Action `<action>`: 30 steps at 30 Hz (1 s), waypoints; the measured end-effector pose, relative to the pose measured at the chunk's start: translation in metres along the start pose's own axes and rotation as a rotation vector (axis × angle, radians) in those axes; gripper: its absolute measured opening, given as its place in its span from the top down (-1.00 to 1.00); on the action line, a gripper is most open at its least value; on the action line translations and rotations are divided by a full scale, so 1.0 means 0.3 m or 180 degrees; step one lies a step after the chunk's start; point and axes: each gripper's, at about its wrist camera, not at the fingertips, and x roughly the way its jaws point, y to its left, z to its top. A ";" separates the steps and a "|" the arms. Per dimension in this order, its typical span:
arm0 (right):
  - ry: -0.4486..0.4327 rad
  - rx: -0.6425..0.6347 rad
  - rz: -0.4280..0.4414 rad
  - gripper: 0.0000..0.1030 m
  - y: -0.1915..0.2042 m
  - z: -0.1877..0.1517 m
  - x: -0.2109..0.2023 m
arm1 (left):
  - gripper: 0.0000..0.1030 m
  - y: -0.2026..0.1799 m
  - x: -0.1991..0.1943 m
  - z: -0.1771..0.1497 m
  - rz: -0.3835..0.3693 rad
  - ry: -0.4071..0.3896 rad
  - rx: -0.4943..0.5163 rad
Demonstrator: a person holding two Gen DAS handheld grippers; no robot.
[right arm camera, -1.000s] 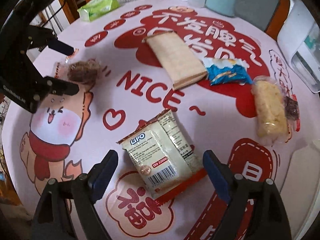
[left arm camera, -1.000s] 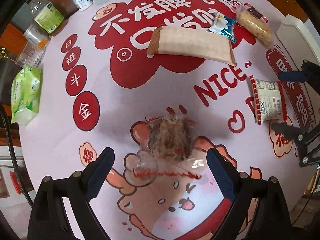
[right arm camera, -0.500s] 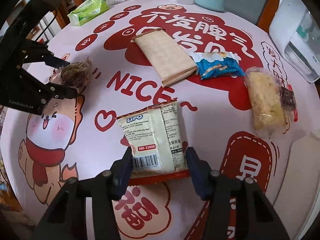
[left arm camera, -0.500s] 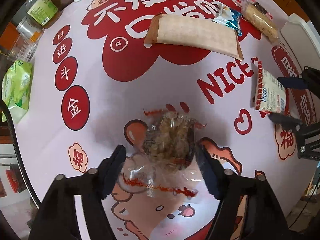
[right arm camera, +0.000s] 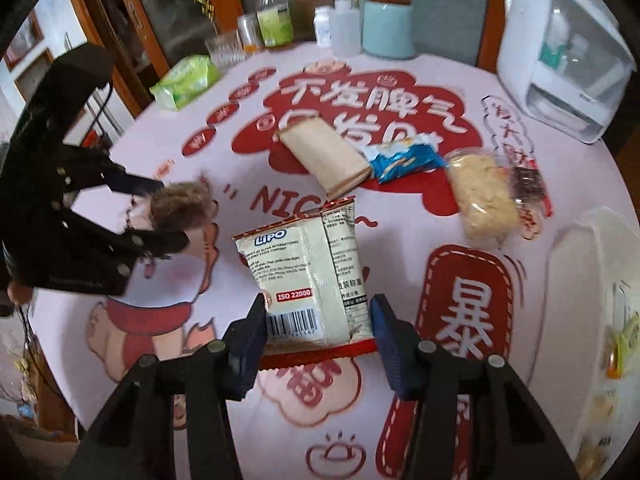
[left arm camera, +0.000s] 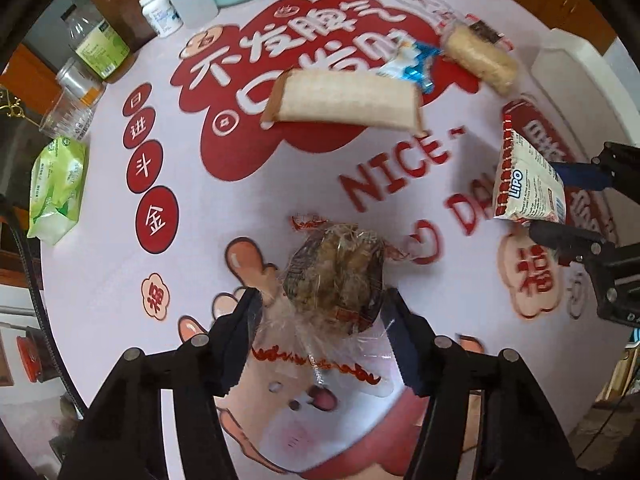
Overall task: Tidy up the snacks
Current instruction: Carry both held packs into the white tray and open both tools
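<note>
1. The left gripper (left arm camera: pixel 320 340) has its jaws partly closed, having just been closing, and they press on the crinkled clear wrapper of a brown shredded-looking snack cake (left arm camera: pixel 336 276) at the lower centre of the left wrist view; the packet looks raised off the pink printed bench cover (left arm camera: pixel 240 208)
2. The right gripper (right arm camera: pixel 318 330) has jaws drawn in to a middling gap, clamped on the lower end of a cream Lipo biscuit packet with red edges (right arm camera: pixel 308 276) at the centre of the right wrist view, its top edge tilted up away from the bench
3. Lying loose on the bench in the upper middle: a long beige rectangular wafer pack (left arm camera: pixel 344 98), a small blue and white foil packet (left arm camera: pixel 412 66) touching its right end, and a clear bag of pale yellow puffed rice bar (right arm camera: pixel 480 196) further right
4. Containers along the far edge of the bench: a pale teal canister with a brown lid (right arm camera: pixel 386 28), a white squeeze bottle (right arm camera: pixel 344 28), a small white pill bottle (right arm camera: pixel 322 24), a green-labelled clear bottle (right arm camera: pixel 274 16) and an empty-looking ribbed glass (right arm camera: pixel 226 50); their contents cannot be told
5. A green tissue pack (left arm camera: pixel 56 188) lies at the left edge, a white appliance (right arm camera: pixel 560 56) at upper right
</note>
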 end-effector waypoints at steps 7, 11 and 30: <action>-0.0339 0.0337 -0.0053 0.01 -0.073 -0.096 -0.216 | -0.17 -0.154 -0.177 -0.006 -0.0137 -0.0311 0.0062; -0.0495 0.0664 -0.0114 0.01 -0.172 -0.169 -0.332 | -0.17 -0.278 -0.276 0.005 -0.0234 -0.0491 0.0145; -0.1011 0.1564 -0.0944 0.01 -0.710 -0.359 -0.732 | -0.17 -0.974 -0.505 0.304 -0.0610 -0.1108 0.0336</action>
